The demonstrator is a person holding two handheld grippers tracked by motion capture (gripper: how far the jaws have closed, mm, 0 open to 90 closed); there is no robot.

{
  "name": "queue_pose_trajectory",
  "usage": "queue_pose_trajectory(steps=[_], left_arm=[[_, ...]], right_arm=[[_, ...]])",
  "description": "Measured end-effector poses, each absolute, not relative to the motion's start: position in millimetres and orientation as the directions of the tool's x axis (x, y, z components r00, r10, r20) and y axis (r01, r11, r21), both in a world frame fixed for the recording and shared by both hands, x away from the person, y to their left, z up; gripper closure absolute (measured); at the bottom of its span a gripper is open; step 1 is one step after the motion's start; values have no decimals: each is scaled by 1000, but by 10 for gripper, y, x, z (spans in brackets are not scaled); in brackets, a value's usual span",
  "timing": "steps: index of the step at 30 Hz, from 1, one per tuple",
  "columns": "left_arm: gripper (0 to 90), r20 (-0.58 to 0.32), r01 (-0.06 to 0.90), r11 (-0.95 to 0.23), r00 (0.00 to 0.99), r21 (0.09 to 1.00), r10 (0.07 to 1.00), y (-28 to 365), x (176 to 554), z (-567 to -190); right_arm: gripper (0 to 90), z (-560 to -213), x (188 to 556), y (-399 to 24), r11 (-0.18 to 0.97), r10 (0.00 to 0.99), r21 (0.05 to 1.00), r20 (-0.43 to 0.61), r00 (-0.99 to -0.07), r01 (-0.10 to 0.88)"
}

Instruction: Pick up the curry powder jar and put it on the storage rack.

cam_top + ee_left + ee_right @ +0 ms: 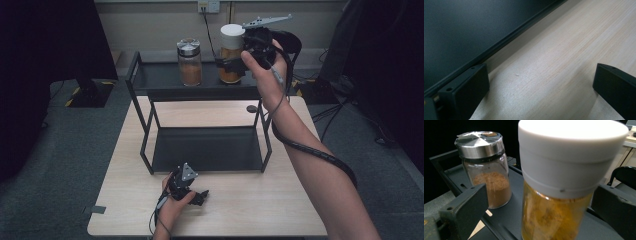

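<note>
A glass jar with a white lid (pixel 231 37) and orange-yellow contents stands on the top shelf of a black two-tier rack (pixel 160 79). My right gripper (pixel 232 69) reaches in from the right, and the jar (pixel 564 170) sits between its open jaws with a gap on the left side. A second jar with a silver lid (pixel 189 62) and brown powder stands to its left (pixel 485 172). My left gripper (pixel 201 196) rests open and empty on the wooden table (pixel 260 210) in front of the rack's lower shelf; bare wood shows between its jaws (pixel 539 87).
The lower shelf (pixel 205 150) of the rack holds nothing. A small dark round object (pixel 251 108) lies on the table behind the rack's right leg. A wall socket (pixel 208 6) with a cable is at the back, and a black stand (pixel 90 90) is on the floor at left.
</note>
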State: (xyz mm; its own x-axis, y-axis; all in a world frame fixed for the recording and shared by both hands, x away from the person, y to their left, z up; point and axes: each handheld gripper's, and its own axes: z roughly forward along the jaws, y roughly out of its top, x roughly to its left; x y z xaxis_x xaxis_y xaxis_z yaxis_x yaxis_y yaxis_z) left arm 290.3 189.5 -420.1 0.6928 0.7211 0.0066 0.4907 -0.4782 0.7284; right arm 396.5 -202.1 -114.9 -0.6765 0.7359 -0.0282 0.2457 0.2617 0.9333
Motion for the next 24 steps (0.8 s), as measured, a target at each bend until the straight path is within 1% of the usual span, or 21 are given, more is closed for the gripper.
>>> queue_pose_trajectory(steps=[24], left_arm=[[0, 6, 490, -475, 691, 730, 722, 1894, 2900, -4205]], right_arm=[[9, -1338, 3807, -2233, 276, 703, 935, -40, -710, 221]])
